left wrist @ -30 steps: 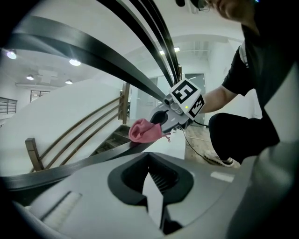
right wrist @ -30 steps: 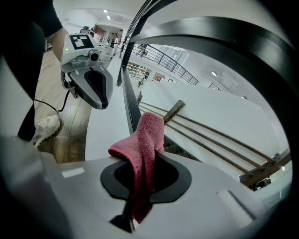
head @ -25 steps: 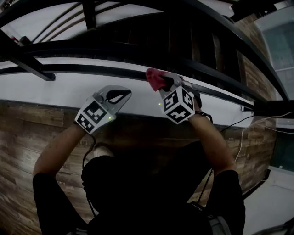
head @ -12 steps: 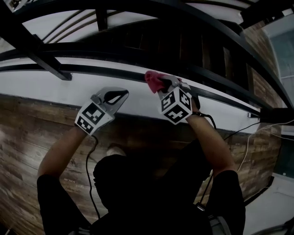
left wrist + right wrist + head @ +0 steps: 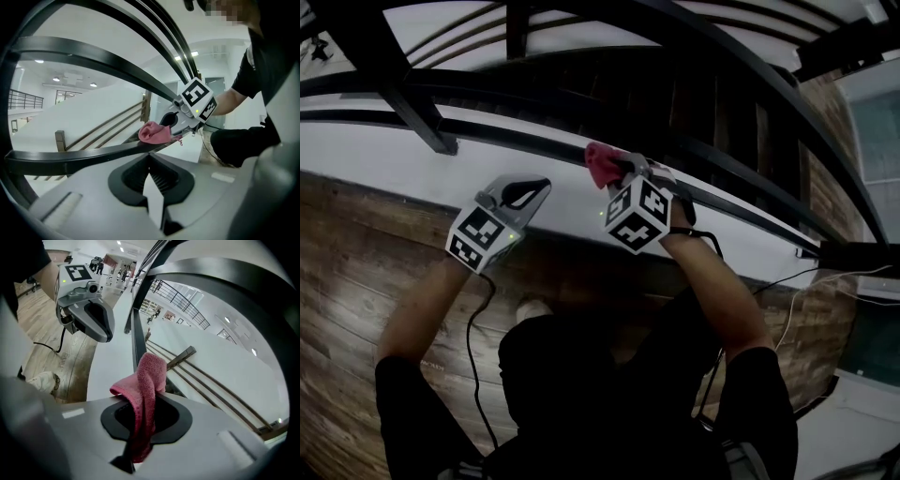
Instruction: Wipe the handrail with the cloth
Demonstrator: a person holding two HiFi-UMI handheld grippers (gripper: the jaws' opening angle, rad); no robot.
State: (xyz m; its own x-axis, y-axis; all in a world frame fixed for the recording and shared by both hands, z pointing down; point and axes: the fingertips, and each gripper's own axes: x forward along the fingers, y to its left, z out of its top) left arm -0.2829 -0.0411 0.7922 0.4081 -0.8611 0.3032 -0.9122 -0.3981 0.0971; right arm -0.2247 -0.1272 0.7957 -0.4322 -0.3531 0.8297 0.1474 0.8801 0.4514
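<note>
Wooden floor (image 5: 356,253) lies below the black handrail (image 5: 514,141). The right gripper (image 5: 622,172), jaws clamped on the pink cloth (image 5: 601,164), has slid a little left along the rail at frame centre, so wiping is probably progressing. The left gripper (image 5: 525,192), jaws together and empty, hovers left of it.

Terry-like pink cloth (image 5: 147,380), seemingly metal handrail (image 5: 70,161)

The head view was dim, and the person's dark clothes (image 5: 609,394) sank into shadow; only a white surface (image 5: 384,159) looked bright. Both gripper views were bright, lit by small ceiling lamps (image 5: 56,79). Every picture curved at the edges, with dark, blurry corners. The cloth (image 5: 146,380) looked sharp.
</note>
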